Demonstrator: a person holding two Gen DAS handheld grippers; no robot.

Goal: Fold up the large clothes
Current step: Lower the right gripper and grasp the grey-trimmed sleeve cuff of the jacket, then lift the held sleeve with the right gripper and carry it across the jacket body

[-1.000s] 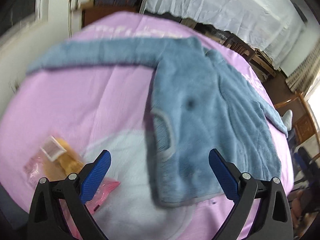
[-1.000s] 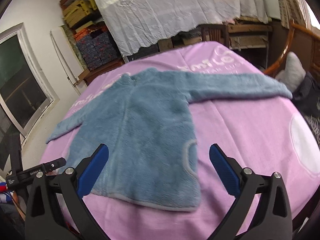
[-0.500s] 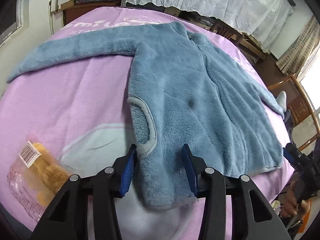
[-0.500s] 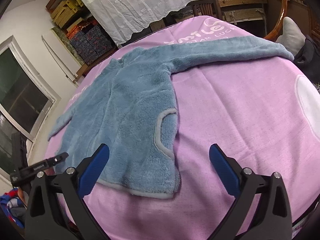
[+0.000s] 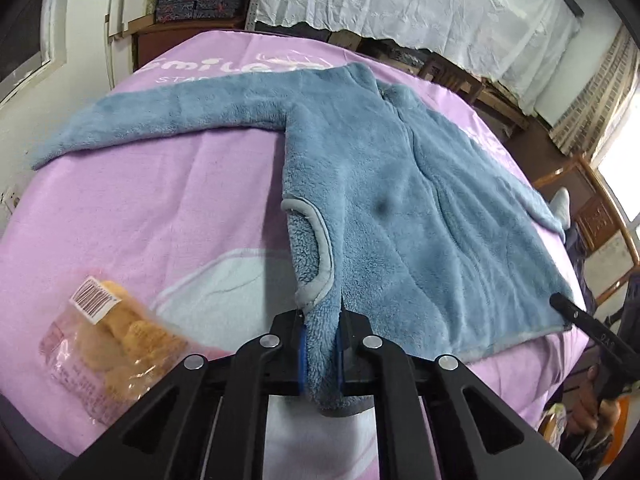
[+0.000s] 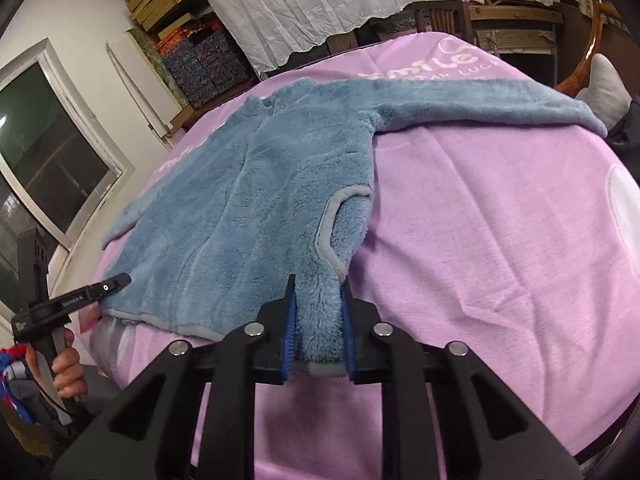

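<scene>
Fleece jacket (image 5: 400,208) hem pinched by left gripper (image 5: 320,350), right gripper (image 6: 318,334) fingers closing on it; snack bag (image 5: 116,340) nearby.

**Jacket spread on the bed, a gripper at each near corner**

The fleece jacket (image 5: 400,208) lies flat on the bed (image 5: 160,208), collar at the far side, hem near, one sleeve out to each side. The left gripper (image 5: 320,344) sits at the jacket's near left corner, the right gripper (image 6: 318,320) at its near right corner. A bag of snacks (image 5: 116,340) lies on the bed, near and left of the jacket. Behind the bed stand stacked boxes (image 6: 204,60) and a hanging cloth (image 5: 400,4).
</scene>
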